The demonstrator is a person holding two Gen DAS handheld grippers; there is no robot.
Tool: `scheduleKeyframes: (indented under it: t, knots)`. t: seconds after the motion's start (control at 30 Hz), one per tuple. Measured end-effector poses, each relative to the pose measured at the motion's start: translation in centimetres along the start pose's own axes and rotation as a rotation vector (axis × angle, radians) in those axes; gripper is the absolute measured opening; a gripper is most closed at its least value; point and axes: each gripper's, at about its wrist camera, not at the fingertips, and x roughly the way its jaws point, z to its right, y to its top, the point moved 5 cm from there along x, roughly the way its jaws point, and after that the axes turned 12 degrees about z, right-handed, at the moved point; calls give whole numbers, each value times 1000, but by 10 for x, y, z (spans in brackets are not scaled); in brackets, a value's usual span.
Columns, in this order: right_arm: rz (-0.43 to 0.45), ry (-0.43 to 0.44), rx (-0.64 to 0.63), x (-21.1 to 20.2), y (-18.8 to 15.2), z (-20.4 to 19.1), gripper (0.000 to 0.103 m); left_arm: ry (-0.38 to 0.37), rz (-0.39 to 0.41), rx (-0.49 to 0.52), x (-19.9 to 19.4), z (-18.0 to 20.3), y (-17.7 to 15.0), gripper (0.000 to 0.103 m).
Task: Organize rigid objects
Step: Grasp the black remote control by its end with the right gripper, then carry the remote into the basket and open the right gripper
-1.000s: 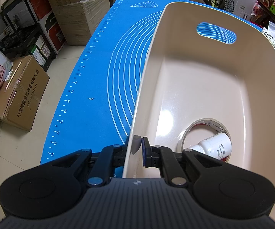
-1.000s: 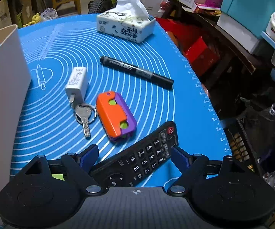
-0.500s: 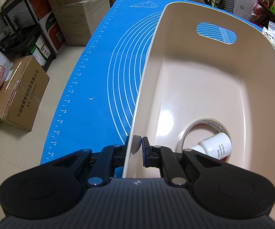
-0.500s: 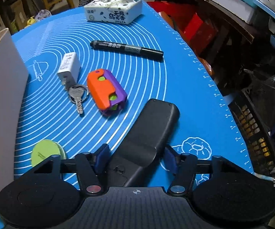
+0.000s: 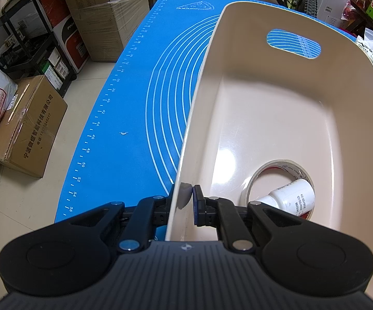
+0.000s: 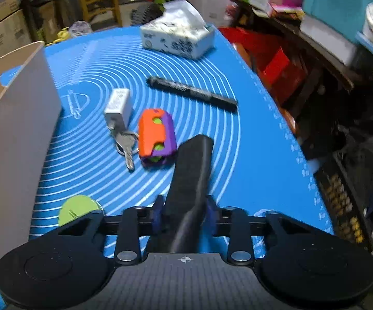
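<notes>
My left gripper is shut on the near rim of a beige plastic bin that stands on the blue mat. Inside the bin lie a roll of clear tape and a white pill bottle. My right gripper is shut on a black remote control, held back side up above the mat. On the mat lie an orange and purple toy, keys, a white charger, a black marker and a green disc. The bin wall stands at the left.
A tissue box sits at the mat's far end. Cardboard boxes and a shelf cart stand on the floor left of the table. Cluttered shelves and bins line the right side.
My right gripper closed on the remote, which turned over to its back side, and lifted it off the mat. The left gripper and bin have not moved.
</notes>
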Motion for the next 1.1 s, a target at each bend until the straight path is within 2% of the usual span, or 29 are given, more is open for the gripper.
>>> scheduleKeyframes:
  t: [0.13, 0.3, 0.4, 0.53, 0.73, 0.83, 1.1]
  knots:
    - [-22, -3, -24, 7, 2, -2, 38, 0, 0, 1, 0, 0, 0, 12]
    - [-39, 16, 17, 14, 0, 3, 40, 1, 0, 2, 0, 0, -1, 12]
    - [-25, 53, 40, 16, 0, 2, 37, 0, 0, 1, 0, 0, -1, 12]
    - [-14, 53, -17, 18, -4, -6, 35, 0, 0, 2, 0, 0, -1, 12]
    - [-27, 68, 35, 19, -2, 0, 31, 1, 0, 2, 0, 0, -1, 12]
    - [-3, 52, 30, 15, 0, 2, 25, 0, 0, 2, 0, 0, -1, 12]
    - [61, 67, 57, -1, 16, 7, 25, 0, 0, 1, 0, 0, -1, 12]
